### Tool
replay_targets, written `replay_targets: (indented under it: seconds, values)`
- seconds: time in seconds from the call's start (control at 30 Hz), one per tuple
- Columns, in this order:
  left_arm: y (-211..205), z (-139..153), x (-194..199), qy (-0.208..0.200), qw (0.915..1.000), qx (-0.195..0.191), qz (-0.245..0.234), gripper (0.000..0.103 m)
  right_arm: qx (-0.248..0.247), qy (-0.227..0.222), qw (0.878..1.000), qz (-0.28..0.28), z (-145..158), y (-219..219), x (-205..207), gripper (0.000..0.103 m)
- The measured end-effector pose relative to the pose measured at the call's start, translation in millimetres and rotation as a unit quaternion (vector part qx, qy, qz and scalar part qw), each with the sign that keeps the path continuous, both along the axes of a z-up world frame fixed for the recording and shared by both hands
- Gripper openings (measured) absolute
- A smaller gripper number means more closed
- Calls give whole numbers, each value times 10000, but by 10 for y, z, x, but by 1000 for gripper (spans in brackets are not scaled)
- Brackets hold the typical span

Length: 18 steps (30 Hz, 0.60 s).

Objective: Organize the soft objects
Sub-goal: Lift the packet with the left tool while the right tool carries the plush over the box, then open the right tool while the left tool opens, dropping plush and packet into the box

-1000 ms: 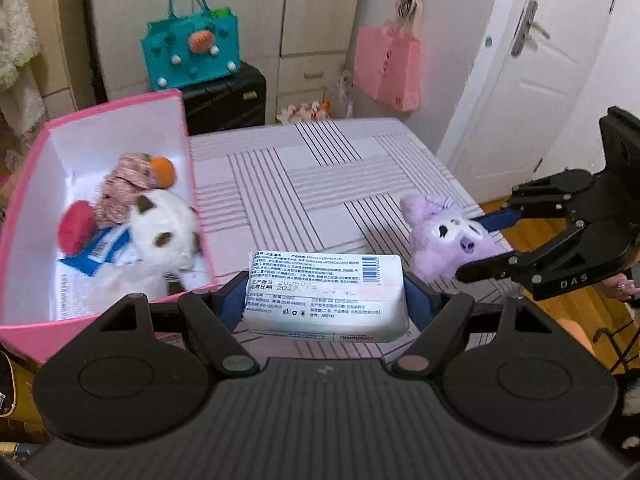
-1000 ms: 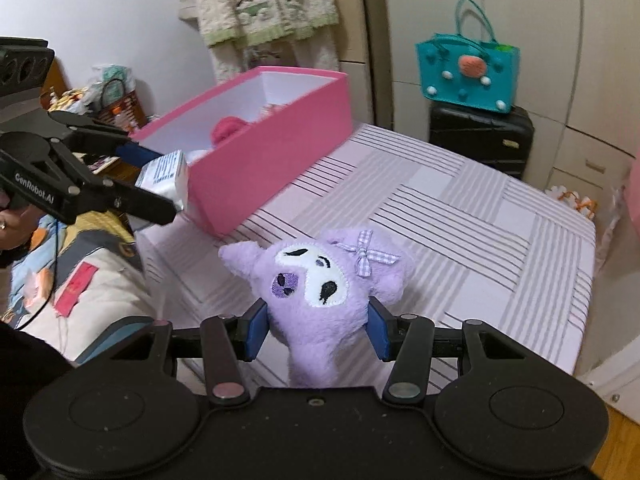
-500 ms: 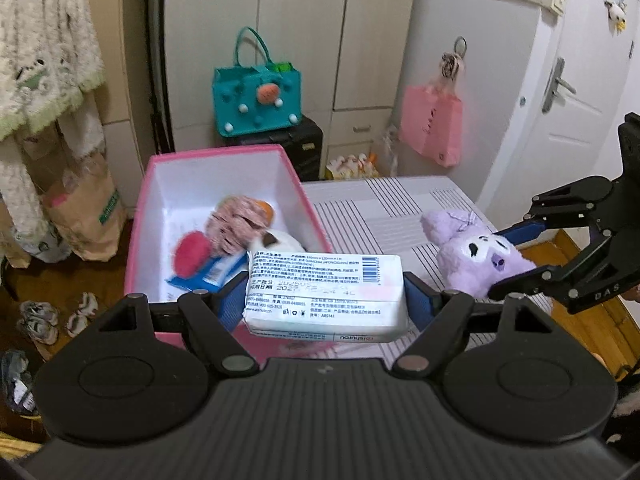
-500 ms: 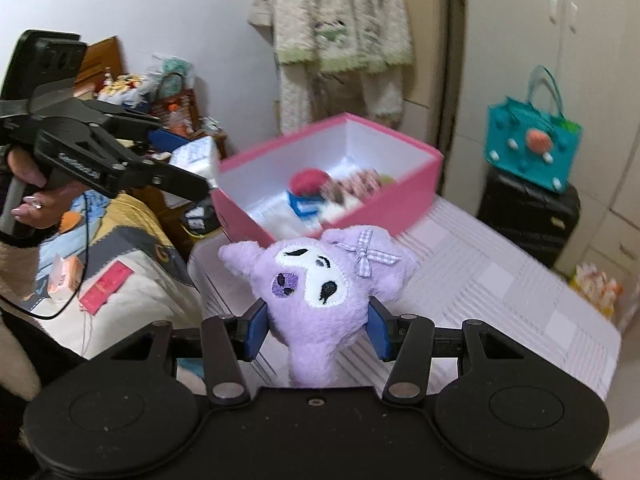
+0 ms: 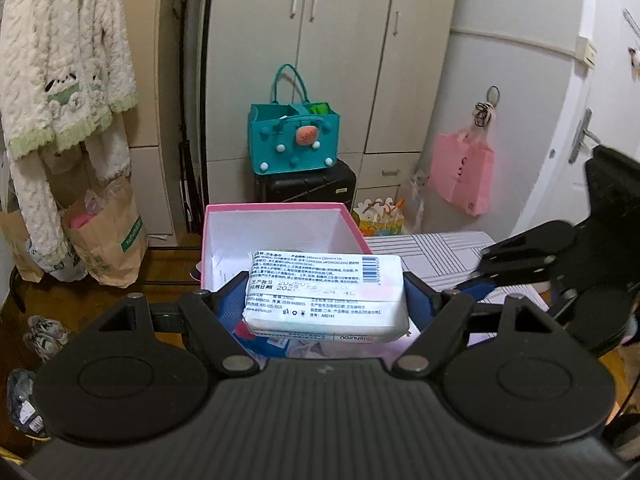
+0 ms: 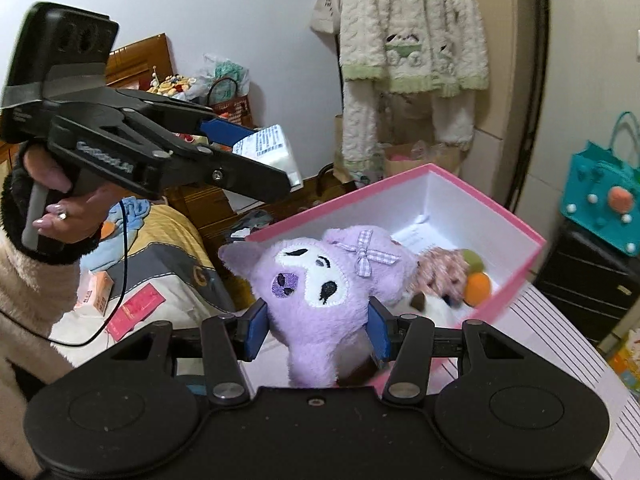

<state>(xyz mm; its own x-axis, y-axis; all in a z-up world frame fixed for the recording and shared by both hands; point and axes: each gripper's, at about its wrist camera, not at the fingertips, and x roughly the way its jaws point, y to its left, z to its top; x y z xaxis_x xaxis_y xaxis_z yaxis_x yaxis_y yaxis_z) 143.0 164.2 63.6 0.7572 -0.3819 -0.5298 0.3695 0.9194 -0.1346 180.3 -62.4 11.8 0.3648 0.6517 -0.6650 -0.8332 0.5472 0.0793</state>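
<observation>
Your left gripper [image 5: 326,304] is grasping a white tissue pack [image 5: 326,294]: its blue pads are pressing on the pack's two short ends, and the pack is sitting crosswise between the jaws, printed side up. Just ahead of and below those jaws, the pink box [image 5: 280,210] is standing open, its white inside showing past the pack. To the right of the jaws, the striped bench [image 5: 436,246] is reaching away, and your right gripper [image 5: 480,288] is coming in from that edge, blurred.

Your right gripper is clenching on a purple plush toy [image 6: 316,280], the pads squeezing its lower part from both sides while its face with the checked bow is tilting above the jaws. Directly beyond these jaws the pink box is lying open, and a pink knitted toy [image 6: 440,272] with an orange ball [image 6: 478,288] is resting inside, past the plush. Up and to the left of these jaws, your left hand [image 6: 68,208] is gripping the left gripper's handle, with the tissue pack at its tip.
</observation>
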Motion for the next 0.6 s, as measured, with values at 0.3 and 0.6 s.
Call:
replay_targets:
  seconds: [0.3,0.6]
  values:
    - [153,-218,436,408,9985,-353,69,78,-398,379,9981,267,-407,455,517,56]
    - [122,-442,744,714,9970,-309,17,78,-1076,746,9902,495,-742,614,736,58]
